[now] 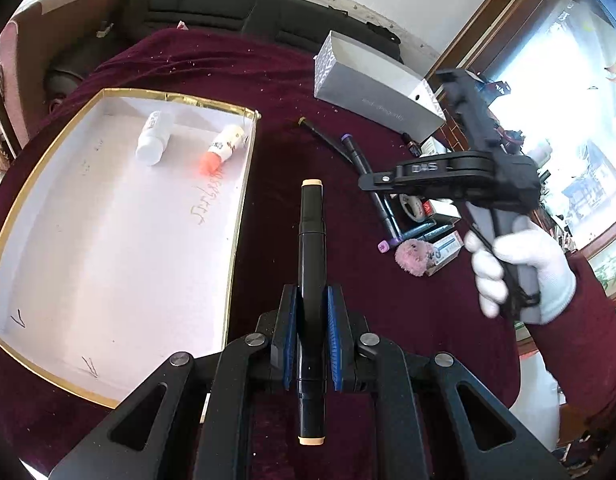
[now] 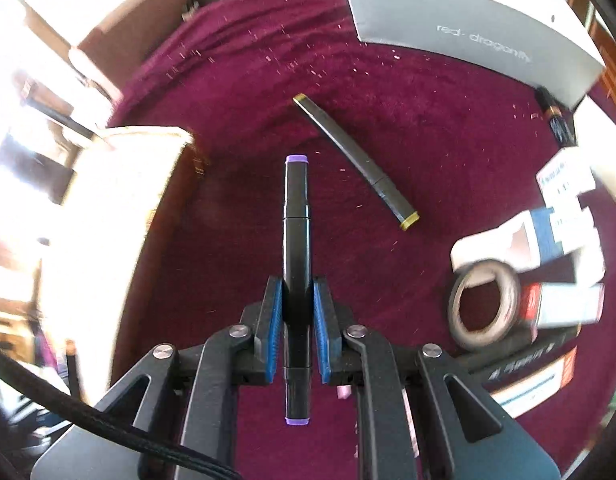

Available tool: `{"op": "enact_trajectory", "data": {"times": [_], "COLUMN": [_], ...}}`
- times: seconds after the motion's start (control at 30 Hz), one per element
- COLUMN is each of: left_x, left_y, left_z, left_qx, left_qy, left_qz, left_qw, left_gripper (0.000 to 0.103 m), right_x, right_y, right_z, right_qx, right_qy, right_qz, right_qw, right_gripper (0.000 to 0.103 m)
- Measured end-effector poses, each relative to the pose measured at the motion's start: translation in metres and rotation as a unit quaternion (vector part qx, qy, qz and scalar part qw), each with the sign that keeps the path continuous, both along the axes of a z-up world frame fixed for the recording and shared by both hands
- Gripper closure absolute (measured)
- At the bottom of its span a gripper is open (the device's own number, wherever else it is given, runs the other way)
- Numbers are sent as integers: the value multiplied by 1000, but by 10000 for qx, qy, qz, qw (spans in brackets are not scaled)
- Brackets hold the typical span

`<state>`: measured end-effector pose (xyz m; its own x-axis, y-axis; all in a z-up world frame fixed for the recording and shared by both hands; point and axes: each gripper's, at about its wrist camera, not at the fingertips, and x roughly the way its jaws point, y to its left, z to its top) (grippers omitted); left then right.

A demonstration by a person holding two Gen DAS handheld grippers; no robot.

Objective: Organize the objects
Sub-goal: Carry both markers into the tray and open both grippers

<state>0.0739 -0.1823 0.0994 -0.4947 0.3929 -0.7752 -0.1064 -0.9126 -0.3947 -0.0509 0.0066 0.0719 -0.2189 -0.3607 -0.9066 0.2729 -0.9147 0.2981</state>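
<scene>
1. My left tongs [image 1: 312, 336] are closed on the beige marker [image 1: 311, 264]. The blue pads clamp its barrel near mid-length; one beige cap points forward, the other back toward me.
2. My right tongs [image 2: 295, 332] are closed on the purple marker [image 2: 295, 248], gripped the same way, long axis in line with the fingers.
3. Landmark: the tray [image 1: 235, 216], white with a gold rim. It holds a white tube [image 1: 152, 138] and an orange-capped tube [image 1: 223, 148] at its far end.
4. The beige marker hangs just right of the tray's right rim, long axis roughly parallel to that rim. The left tongs are the nearer pair.
5. The right tongs sit well right of the tray, above the cloth [image 2: 428, 120].
6. An olive-capped marker [image 2: 356, 162] lies loose on the cloth, right of the tray, axis diagonal.
7. Judgement: a short move leftward over the rim should put the beige marker above the tray's bare floor, clear of the tubes.
8. Risk: the rear cap could catch the rim if carried low.
</scene>
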Motion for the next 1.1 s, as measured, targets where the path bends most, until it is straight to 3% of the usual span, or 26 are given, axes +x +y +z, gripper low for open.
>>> {"op": "enact_trajectory", "data": {"times": [0.23,0.53,0.83,1.1], "left_x": [-5,-44,-115,-162], "left_y": [-35,-107,-158,-171], "left_z": [22,29,-9,-63], "left_qx": [88,-239,-534,-631], "left_qy": [171,151,-157,-642], "left_qz": [230,540,665,677], "left_qw": [9996,9981,9962,9936], "left_gripper": [91,91,91,91], "right_x": [29,45,19,-6], "right_y": [-17,-72,-139,-179], "right_z": [37,64,34,1], "right_qx": [-754,-1276,-1666,-1116], "right_qy": [-44,-145,-699,-746], "right_qz": [-37,78,-452,-713], "right_qw": [9971,9917,9825,9884], "right_gripper": [90,90,90,90]}}
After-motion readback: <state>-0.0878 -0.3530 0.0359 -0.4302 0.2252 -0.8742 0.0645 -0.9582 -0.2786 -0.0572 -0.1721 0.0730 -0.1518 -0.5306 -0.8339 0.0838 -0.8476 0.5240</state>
